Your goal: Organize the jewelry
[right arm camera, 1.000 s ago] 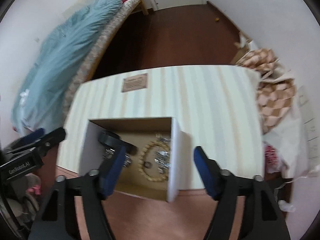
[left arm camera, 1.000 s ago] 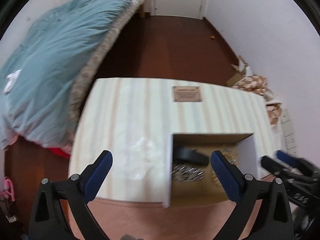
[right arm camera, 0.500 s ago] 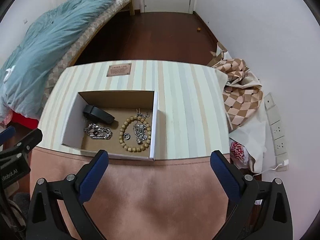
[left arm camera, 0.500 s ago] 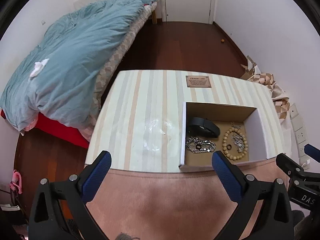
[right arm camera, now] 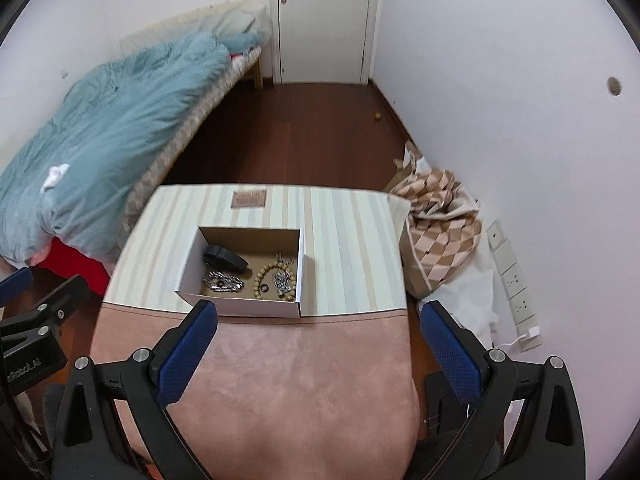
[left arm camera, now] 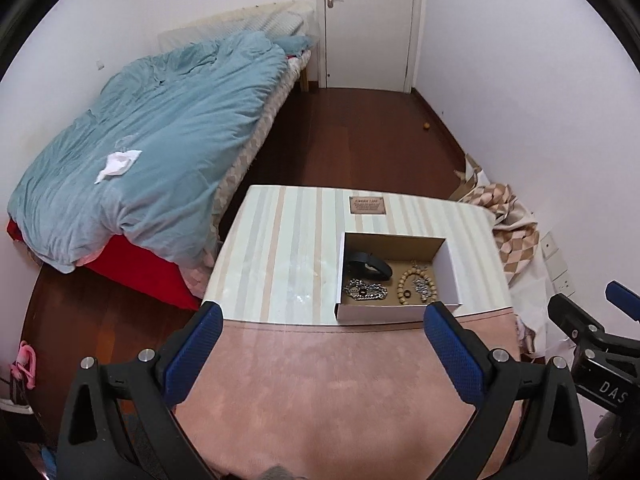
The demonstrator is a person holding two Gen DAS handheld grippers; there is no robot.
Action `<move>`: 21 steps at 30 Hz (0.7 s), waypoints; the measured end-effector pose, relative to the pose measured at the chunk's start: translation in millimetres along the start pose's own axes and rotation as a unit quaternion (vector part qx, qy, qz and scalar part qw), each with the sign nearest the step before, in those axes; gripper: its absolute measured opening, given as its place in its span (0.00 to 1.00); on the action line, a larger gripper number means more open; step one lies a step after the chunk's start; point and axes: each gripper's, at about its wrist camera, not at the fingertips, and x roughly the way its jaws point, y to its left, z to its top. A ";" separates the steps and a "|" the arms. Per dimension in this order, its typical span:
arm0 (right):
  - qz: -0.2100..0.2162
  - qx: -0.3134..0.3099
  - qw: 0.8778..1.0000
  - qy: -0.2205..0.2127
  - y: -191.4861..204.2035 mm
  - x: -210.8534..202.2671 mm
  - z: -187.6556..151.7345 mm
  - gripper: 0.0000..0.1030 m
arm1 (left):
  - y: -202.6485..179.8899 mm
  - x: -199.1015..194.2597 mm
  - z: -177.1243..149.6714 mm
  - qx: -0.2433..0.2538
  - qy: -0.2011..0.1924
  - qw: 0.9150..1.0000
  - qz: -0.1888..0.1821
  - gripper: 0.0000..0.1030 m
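Both wrist views high, tilted down over bench (left arm camera: 280, 240) toward door (right arm camera: 324, 20). Left view sits left. Shared: jewelry box (left arm camera: 448, 276), bed (right arm camera: 120, 120); right view seemingly softer.

Both the left gripper (left arm camera: 322, 340) and the right gripper (right arm camera: 318, 332) have black frames, blue textured pads, silver screws, and white lettering on the housing.

- Open white cardboard box (right arm camera: 240, 307): matt paper walls, raw brown card inside
- Silver chain bracelet (right arm camera: 224, 282): shiny metal links
- Tan beaded bracelet (right arm camera: 262, 271): probably wood, dull sheen
- Black band (right arm camera: 226, 258): smooth, perhaps plastic or leather
- Striped pale tabletop (left arm camera: 280, 256): glossy, with light glare
- Pink cloth strip (left arm camera: 320, 380): soft, suede-like nap
- Blue gripper pads (left arm camera: 452, 354): dimpled rubbery texture
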 end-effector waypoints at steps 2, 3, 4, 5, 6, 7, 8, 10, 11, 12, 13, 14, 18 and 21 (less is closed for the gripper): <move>0.000 -0.002 1.000 -0.013 0.6 -19.3 -1.1 1.00 | 0.4 -13.3 -0.4 0.001 -0.005 1.000 -0.004 1.00; 0.002 -0.002 1.000 -0.021 0.4 -31.3 -1.8 1.00 | 0.4 -20.6 -1.1 0.000 -0.008 1.000 -0.005 1.00; 0.003 -0.002 1.000 -0.027 0.4 -40.6 -2.1 1.00 | 0.9 -29.0 -2.2 -0.002 -0.010 1.000 -0.007 1.00; 0.004 -0.002 0.999 -0.032 0.2 -47.9 -2.1 1.00 | 0.8 -36.5 -3.1 -0.002 -0.012 1.000 -0.010 1.00; 0.006 -0.001 0.999 -0.037 -0.1 -56.5 -2.2 1.00 | 0.5 -42.3 -3.5 -0.001 -0.012 1.000 -0.013 1.00; 0.008 0.002 0.999 -0.042 -0.6 -64.4 -2.0 1.00 | 0.4 -47.2 -3.9 -0.001 -0.013 1.000 -0.014 1.00; 0.010 0.004 0.999 -0.048 -1.4 -72.7 -1.8 1.00 | -0.4 -54.5 -4.3 0.002 -0.017 1.000 -0.016 1.00; 0.009 0.006 0.998 -0.058 -2.8 -84.8 -2.0 1.00 | -1.7 -67.0 -5.3 0.006 -0.024 1.000 -0.014 1.00; 0.009 0.007 0.998 -0.062 -3.7 -91.6 -2.0 1.00 | -1.7 -72.5 -6.2 0.005 -0.026 1.000 -0.014 1.00; 0.010 0.008 0.998 -0.065 -4.3 -96.3 -2.1 1.00 | -1.9 -76.5 -6.5 0.006 -0.028 0.999 -0.015 1.00; 0.011 0.009 0.998 -0.067 -5.3 -101.3 -2.5 1.00 | -2.3 -80.8 -7.0 0.006 -0.029 0.999 -0.017 1.00; 0.013 0.008 0.997 -0.070 -5.6 -106.5 -2.8 1.00 | -3.0 -85.8 -7.9 0.006 -0.030 0.999 -0.018 1.00; 0.016 0.008 0.997 -0.071 -6.3 -118.1 -5.4 1.00 | -5.8 -93.9 -12.5 0.005 -0.029 0.999 -0.019 1.00; 0.019 0.011 0.997 -0.067 -8.3 -119.6 -7.5 1.00 | -7.5 -93.6 -14.5 0.004 -0.024 1.000 -0.019 1.00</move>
